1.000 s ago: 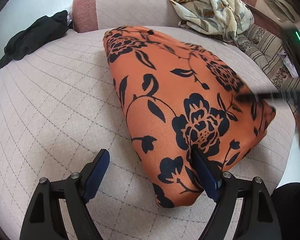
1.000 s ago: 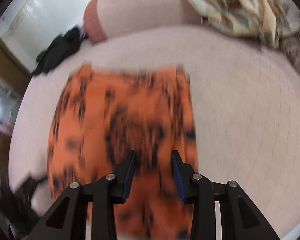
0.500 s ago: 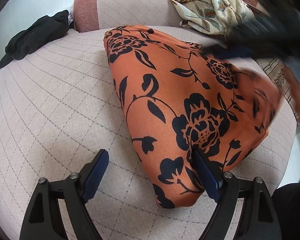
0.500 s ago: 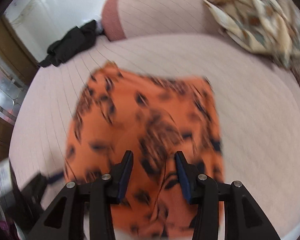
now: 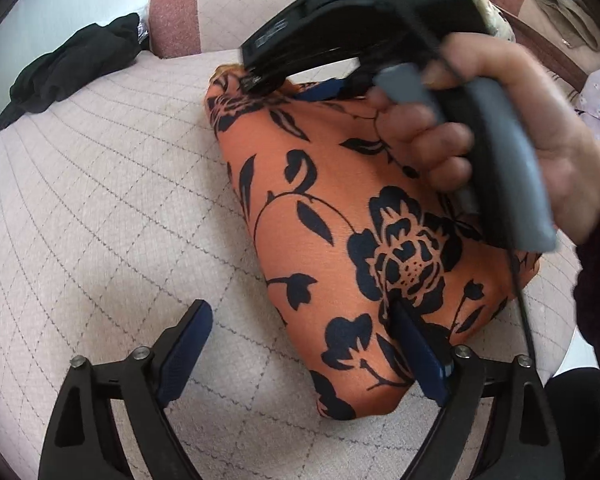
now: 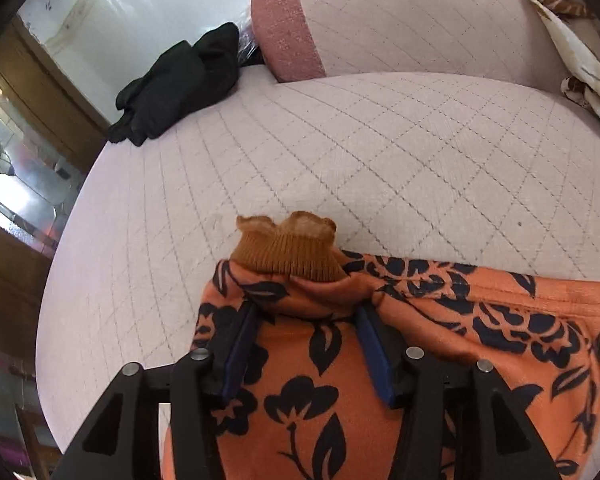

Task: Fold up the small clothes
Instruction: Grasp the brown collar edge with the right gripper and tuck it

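Orange floral garment (image 5: 340, 248) lies folded on the quilted pink cushion (image 5: 100, 208), with both grippers at it.

Left gripper (image 5: 302, 350): jaws wide and have just been opening. Its right pad sits on the near corner of the garment, its left pad over bare cushion. Nothing is pinched between them.

Right gripper (image 6: 306, 344): jaws about half open and have just been opening. Fabric lies between the pads (image 6: 374, 354) at the far end of the garment, bunched into a ridge just ahead of the tips. The pads flank it and I see no clamp on it. A brown ribbed cuff (image 6: 288, 254) with a frilly edge sticks out past that ridge onto the cushion.

In the left wrist view the right gripper body crosses above the far end of the garment, with the right hand (image 5: 512, 128) wrapped round its grey handle. A dark sleeve (image 5: 596, 280) shows at the right edge.

Further out: a black garment (image 6: 180, 84) is crumpled at the far left edge of the cushion. A bolster (image 6: 380, 20) with a dusky red end runs along the back. A cream patterned cloth (image 6: 572, 48) is heaped at the far right. Wooden frames and glass show at the left of the right wrist view.
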{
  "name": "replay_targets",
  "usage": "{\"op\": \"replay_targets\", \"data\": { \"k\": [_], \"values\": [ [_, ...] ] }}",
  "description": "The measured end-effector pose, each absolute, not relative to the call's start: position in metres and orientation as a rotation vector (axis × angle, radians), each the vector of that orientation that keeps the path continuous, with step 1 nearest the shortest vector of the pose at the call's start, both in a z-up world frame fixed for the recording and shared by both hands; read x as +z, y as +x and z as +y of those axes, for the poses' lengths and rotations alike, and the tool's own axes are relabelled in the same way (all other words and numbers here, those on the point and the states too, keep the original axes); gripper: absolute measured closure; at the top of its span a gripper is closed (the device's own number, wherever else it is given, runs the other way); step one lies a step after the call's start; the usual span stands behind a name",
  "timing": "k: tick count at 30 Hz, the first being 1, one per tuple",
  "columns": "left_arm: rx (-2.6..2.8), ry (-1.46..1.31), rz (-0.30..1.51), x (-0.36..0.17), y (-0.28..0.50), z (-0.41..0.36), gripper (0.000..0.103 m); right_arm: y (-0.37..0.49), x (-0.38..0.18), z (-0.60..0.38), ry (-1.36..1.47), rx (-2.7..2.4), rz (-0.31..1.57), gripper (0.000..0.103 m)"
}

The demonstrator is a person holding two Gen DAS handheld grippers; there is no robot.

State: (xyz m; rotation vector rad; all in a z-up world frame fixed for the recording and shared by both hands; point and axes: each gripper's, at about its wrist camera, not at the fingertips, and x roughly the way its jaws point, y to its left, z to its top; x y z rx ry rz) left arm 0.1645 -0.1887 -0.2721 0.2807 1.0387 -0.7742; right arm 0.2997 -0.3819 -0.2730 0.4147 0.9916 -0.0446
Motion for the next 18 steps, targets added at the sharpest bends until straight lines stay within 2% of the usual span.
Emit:
{"op": "replay_targets", "data": {
  "k": [8, 13, 14, 16, 17, 18],
  "values": [
    [-0.74, 0.259, 1.052, -0.273, 0.166, -0.186, 0.008, 0.209, -0.23, -0.405, 0.531, -0.011, 0.92, 0.048],
    [-0.755, 0.241, 1.045, -0.257, 0.16, -0.179, 0.008, 0.132, -0.229, -0.411, 0.519, -0.085, 0.975, 0.049],
    [-0.763, 0.223, 0.999, -0.246, 0.159, -0.173, 0.008, 0.119, -0.235, -0.412, 0.516, -0.111, 0.997, 0.064],
    [-0.745, 0.197, 0.932, -0.235, 0.158, -0.163, 0.008, 0.097, -0.259, -0.414, 0.533, -0.15, 1.062, 0.082],
    [-0.723, 0.182, 0.904, -0.231, 0.16, -0.157, 0.008, 0.087, -0.267, -0.413, 0.541, -0.147, 1.061, 0.087],
    [-0.705, 0.175, 0.897, -0.231, 0.162, -0.154, 0.008, 0.08, -0.268, -0.412, 0.546, -0.148, 1.044, 0.087]
  ]
}}
